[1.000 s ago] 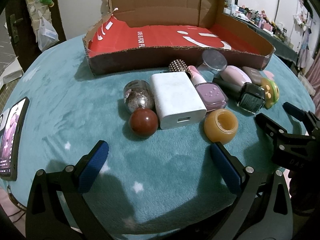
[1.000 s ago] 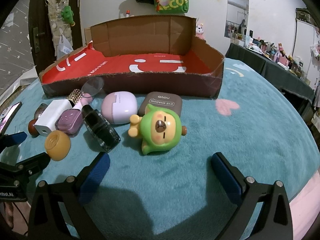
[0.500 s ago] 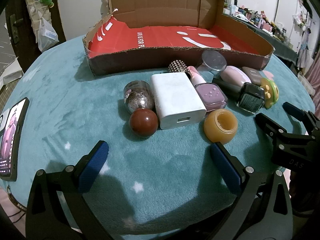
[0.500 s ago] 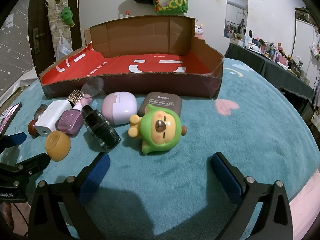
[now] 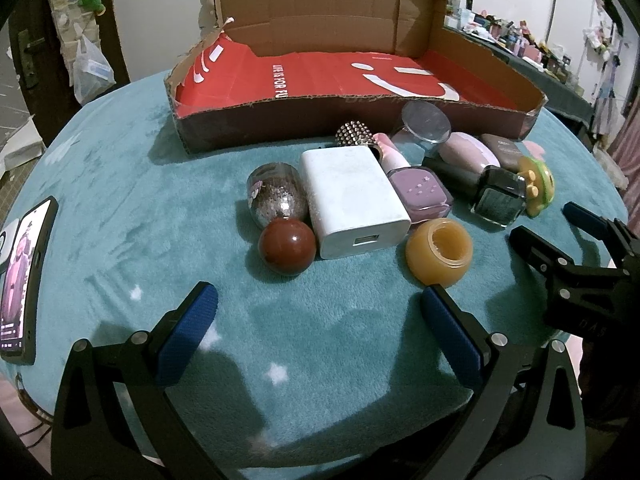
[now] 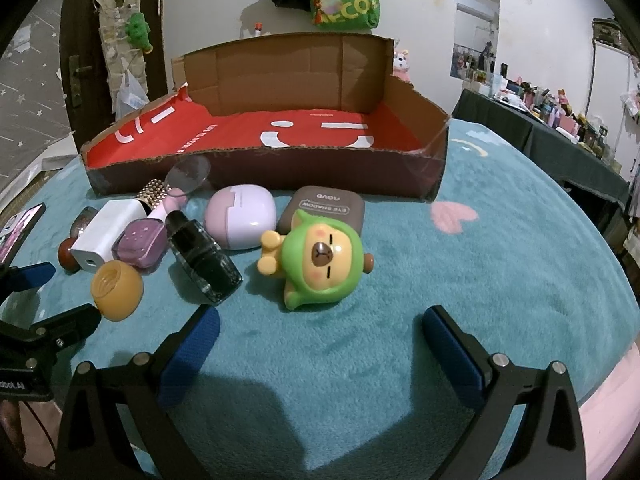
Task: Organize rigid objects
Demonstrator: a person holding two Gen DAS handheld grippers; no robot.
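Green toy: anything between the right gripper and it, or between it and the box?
Nothing lies between the right gripper and the green toy; only bare blanket. Toward the box, the eyeshadow case sits directly behind the toy, and the box's front wall must be cleared.

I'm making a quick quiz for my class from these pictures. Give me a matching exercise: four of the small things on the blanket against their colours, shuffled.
Things:
1. ball
2. charger
3. toy animal
4. open jar

Colours:
A. white
B. green and yellow
C. orange
D. dark red

Pairs: 1-D, 2-A, 3-B, 4-C
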